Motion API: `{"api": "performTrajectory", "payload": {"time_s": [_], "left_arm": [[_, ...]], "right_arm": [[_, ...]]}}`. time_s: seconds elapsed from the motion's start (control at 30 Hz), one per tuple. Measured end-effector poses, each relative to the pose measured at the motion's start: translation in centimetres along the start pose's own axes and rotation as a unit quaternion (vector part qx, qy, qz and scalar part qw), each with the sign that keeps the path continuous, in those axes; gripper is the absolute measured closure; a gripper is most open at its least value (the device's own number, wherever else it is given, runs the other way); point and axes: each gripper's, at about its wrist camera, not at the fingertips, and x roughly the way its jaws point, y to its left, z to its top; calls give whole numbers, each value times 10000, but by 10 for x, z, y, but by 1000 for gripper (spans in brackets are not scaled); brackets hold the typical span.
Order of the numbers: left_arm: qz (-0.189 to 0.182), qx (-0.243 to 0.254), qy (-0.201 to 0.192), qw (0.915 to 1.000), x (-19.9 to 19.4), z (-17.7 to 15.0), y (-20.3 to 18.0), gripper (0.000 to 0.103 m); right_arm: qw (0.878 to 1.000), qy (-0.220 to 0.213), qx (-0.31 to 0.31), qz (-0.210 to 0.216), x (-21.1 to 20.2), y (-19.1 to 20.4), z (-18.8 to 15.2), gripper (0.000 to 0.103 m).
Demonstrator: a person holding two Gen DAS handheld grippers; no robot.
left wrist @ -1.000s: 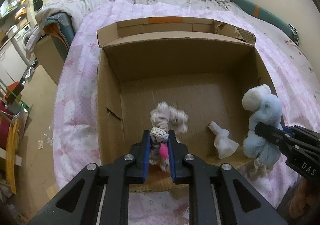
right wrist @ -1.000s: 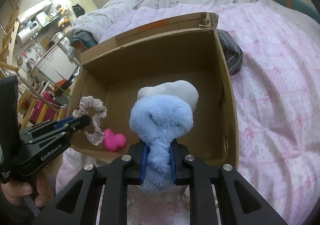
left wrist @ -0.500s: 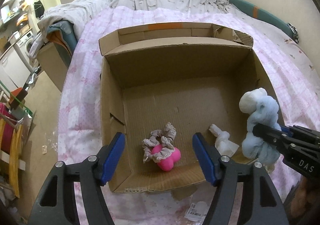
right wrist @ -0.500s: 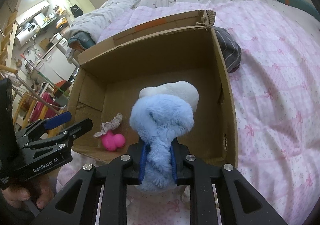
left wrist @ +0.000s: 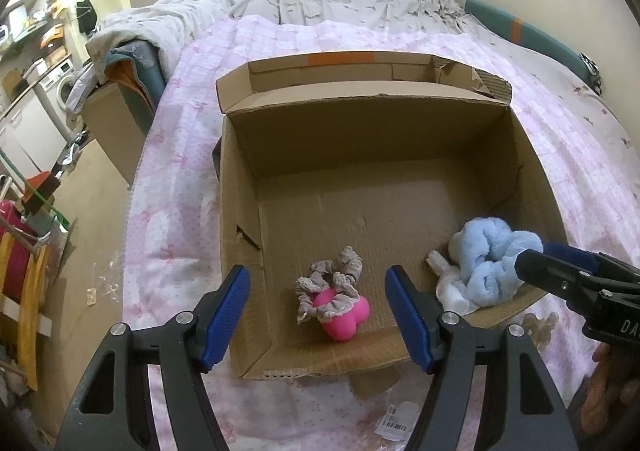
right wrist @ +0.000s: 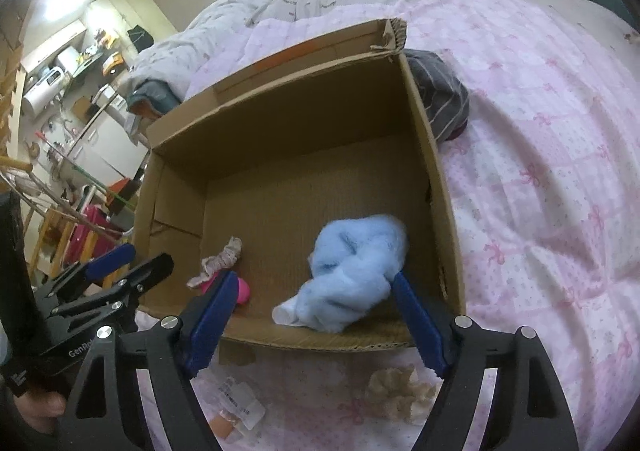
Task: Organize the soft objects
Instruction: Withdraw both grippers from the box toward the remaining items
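Right tongs point(right wrist: 312, 325) just opened; blue plush point(right wrist: 356, 271) dropped into box point(right wrist: 424, 155).

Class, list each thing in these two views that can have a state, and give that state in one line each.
Cardboard box: flaps open, upright on the bed.
Blue plush toy: released, lying crumpled inside the box.
Frilly scrunchie: lying loose, draped on the pink toy.
Pink toy: resting on the box floor.
Left tool: open, nothing between its pads.
Right tool: jaws just opened, plush between them but not pressed.
Beige scrunchie: on the bedcover, outside the box.
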Motion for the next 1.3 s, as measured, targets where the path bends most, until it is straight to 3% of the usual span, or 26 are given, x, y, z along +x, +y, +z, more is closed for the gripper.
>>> {"api": "performTrajectory", "payload": {"time_s": [0.4, 0.83, 1.13, 1.3], "left_arm": [[69, -64, -122, 9999, -23, -4, 8, 36], [163, -379, -157, 9990, -53, -31, 26, 36], [277, -605, -7, 9978, -60, -54, 38, 36], [257, -974, 417, 9940, -44, -64, 51, 36]], "right_arm": [[9999, -146, -56, -11, -11, 0, -3, 18], [9995, -303, -10, -94, -41, 1, -18, 18], [9994, -325, -27, -132, -52, 7, -32, 18], [9995, -281, 30, -144, -56, 2, -40, 18]]}}
